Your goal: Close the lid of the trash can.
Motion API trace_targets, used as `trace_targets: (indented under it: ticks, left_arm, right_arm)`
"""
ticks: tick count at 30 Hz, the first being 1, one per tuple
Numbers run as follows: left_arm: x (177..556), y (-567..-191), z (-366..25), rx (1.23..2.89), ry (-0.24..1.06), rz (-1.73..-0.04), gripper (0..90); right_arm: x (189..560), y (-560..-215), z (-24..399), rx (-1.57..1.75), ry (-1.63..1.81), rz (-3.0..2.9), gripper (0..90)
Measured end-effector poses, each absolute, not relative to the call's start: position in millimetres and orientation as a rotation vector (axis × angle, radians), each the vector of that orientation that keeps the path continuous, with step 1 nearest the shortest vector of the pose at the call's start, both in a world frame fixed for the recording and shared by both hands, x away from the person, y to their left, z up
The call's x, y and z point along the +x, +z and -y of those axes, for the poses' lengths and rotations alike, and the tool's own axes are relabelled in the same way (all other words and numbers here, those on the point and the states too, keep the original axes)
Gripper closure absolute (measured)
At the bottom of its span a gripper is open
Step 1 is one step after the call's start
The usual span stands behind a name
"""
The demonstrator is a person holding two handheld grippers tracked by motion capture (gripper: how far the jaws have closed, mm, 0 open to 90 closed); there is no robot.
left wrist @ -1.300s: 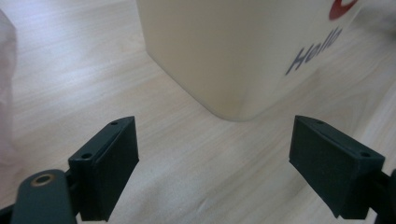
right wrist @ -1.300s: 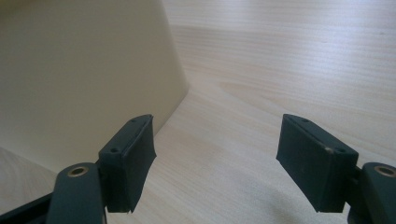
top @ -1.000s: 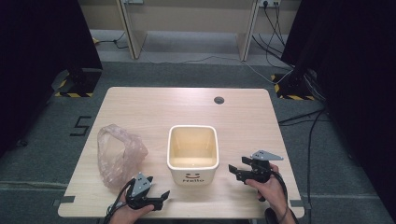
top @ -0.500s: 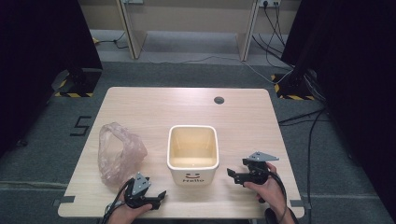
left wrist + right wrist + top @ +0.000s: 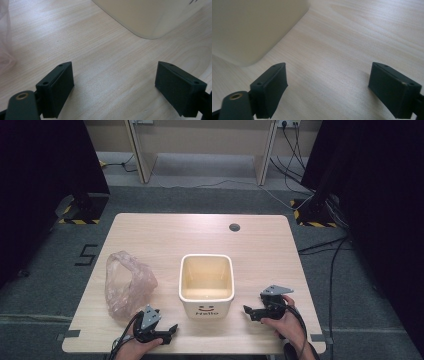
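Upright cream bin (image 5: 206, 285), opening skyward, claws apart

So on my end I count one light wooden table (image 5: 150, 240), one cream square plastic bin with a "Hello" smiley on the front (image 5: 206, 284), one crumpled clear pinkish plastic bag (image 5: 127, 282), and two black two-jaw grippers: left one (image 5: 167, 330), right one (image 5: 250, 312).

Grey carpet floor (image 5: 200, 200), black cables (image 5: 330, 255), dark curtains (image 5: 45, 175) both sides
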State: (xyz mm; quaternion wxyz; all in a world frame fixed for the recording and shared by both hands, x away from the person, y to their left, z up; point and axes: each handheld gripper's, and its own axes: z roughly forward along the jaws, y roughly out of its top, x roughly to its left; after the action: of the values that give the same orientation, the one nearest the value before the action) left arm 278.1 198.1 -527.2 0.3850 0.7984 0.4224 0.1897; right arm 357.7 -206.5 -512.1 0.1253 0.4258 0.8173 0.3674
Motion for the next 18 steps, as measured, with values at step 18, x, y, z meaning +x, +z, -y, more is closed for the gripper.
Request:
trace_targets:
  ticks: [18]
  left_arm:
    - [278.7, -527.8, -198.3, 2.029, 0.487, -1.075, 14.5]
  right_arm:
    - [355.6, -518.0, 200.0, 1.091, 1.015, -2.424, 3.1]
